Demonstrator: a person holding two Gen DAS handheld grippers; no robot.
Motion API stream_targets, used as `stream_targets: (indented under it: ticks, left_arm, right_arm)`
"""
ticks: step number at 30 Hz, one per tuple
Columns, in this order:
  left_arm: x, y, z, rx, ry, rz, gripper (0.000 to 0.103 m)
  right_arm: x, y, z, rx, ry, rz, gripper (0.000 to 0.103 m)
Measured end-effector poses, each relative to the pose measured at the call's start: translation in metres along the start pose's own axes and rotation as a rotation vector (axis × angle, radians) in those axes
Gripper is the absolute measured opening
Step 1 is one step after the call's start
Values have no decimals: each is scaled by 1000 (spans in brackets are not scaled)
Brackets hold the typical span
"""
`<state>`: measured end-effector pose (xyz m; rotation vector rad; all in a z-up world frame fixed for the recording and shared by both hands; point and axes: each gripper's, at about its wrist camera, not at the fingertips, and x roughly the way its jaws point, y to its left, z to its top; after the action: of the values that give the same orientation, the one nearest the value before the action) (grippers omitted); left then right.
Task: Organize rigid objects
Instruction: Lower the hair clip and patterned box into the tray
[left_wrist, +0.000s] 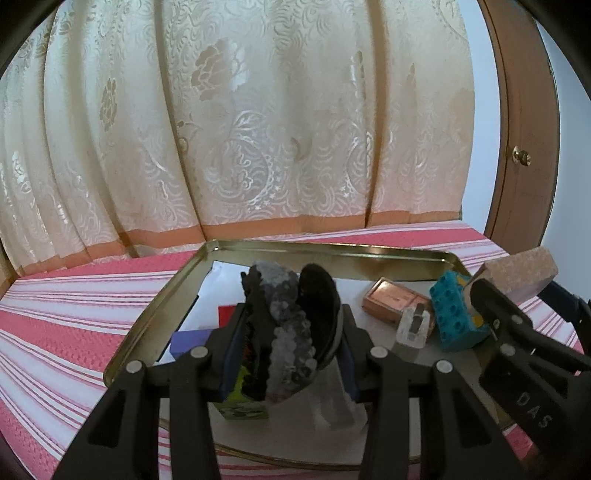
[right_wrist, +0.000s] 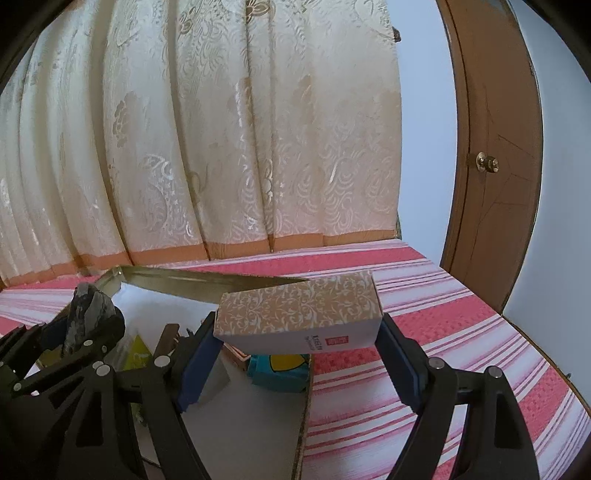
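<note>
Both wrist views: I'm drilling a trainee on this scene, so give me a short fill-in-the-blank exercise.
1. The right gripper holds a beige floral-patterned cardboard ____.
2. The left gripper is clamped on a black and grey sequinned ____.
3. The turquoise studded plastic brick lies in the gold metal ____.

Missing words: box; headband; tray

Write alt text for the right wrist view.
The right gripper holds a tan floral-patterned box between its blue pads, above the right edge of a gold metal tray on a pink striped cloth. At left, the left gripper grips a dark, glittery object; cream curtains hang behind.
</note>
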<state>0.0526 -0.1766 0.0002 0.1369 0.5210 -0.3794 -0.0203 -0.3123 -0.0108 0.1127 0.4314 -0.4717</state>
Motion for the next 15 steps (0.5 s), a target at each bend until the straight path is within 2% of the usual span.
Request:
stream_targets:
  ticks: [15]
  left_arm:
    - [3, 0, 0, 8, -4, 7, 43]
  right_arm:
    - [9, 13, -1, -34, 50, 20, 83]
